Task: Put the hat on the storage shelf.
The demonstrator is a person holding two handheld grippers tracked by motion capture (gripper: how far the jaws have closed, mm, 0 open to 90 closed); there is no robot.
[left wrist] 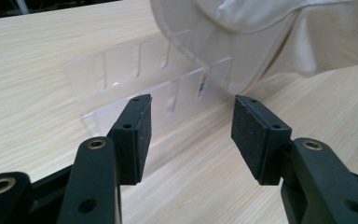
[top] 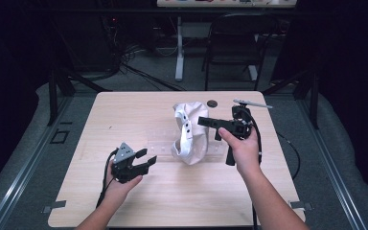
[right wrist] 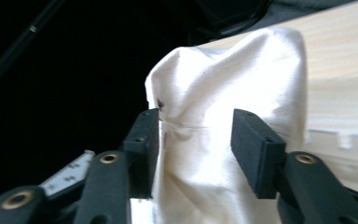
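A white cloth cap (top: 188,132) stands upright on a clear slotted plastic rack (top: 159,143) in the middle of the wooden table (top: 124,110). My left gripper (top: 143,161) hovers at the front left, open, aimed at the rack's near end. In the left gripper view its jaws (left wrist: 191,135) stand wide apart with nothing between them, short of the rack (left wrist: 121,79), with the cap (left wrist: 261,37) beyond. My right gripper (top: 205,121) is held level at the cap's right side, open. In the right gripper view the cap (right wrist: 242,79) rises just beyond the spread gripper (right wrist: 193,149).
A small dark round object (top: 212,103) lies near the table's far edge behind the cap. A black chair (top: 235,43) and a white desk leg (top: 179,52) stand beyond the table. Bare wood stretches along the front edge (top: 182,211).
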